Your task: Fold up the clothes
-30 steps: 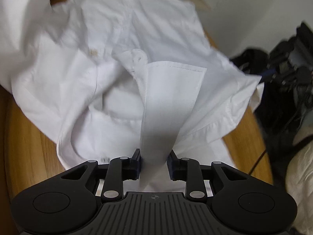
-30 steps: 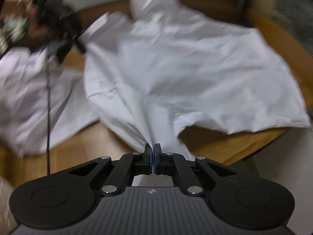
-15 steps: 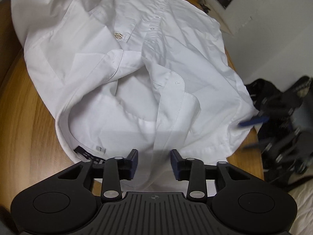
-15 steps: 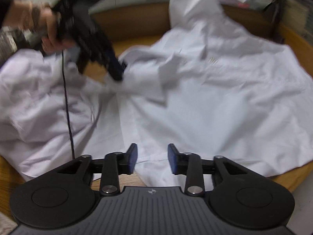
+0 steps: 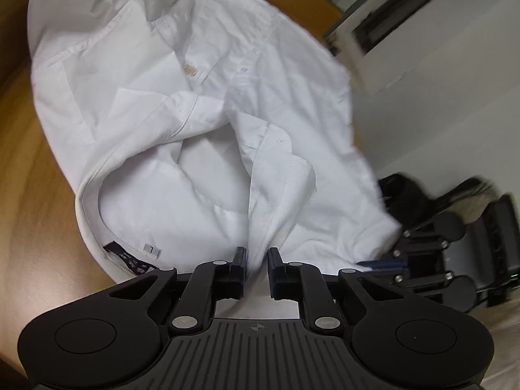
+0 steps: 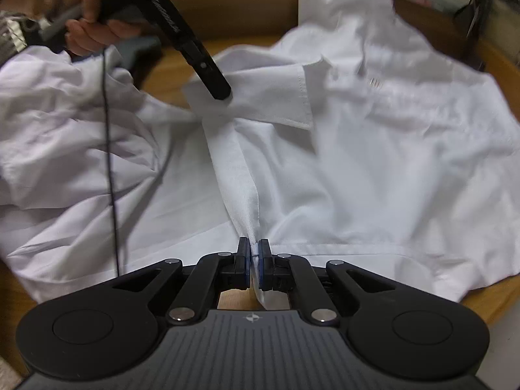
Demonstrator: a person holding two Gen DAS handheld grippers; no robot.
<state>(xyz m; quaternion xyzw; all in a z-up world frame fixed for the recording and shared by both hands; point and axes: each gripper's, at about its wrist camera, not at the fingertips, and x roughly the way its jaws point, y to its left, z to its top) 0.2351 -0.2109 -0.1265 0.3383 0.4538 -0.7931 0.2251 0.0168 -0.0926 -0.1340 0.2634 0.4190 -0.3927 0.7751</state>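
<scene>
A white button-up shirt [image 5: 156, 97] lies spread and crumpled on a round wooden table [image 5: 29, 201], collar and dark neck label [image 5: 130, 258] nearest the left wrist camera. My left gripper [image 5: 256, 260] is shut on the front placket just below the collar. In the right wrist view the shirt [image 6: 390, 169] stretches away, and my right gripper [image 6: 256, 255] is shut on the same front edge near the hem. The strip of cloth runs taut between them. The left gripper [image 6: 222, 92] shows at the upper left, held by a hand [image 6: 87, 22]. The right gripper [image 5: 373, 264] shows at the shirt's right edge.
A second white garment [image 6: 65, 136] lies heaped at the left of the table [image 6: 182, 61], with a thin black cable [image 6: 110, 169] across it. Dark bags and gear [image 5: 406, 191] sit off the table's right side. A white wall [image 5: 438, 81] stands beyond.
Half a second ago both grippers stood open over the shirt. Both have since shut on its front edge, and the cloth between them has pulled taut.
</scene>
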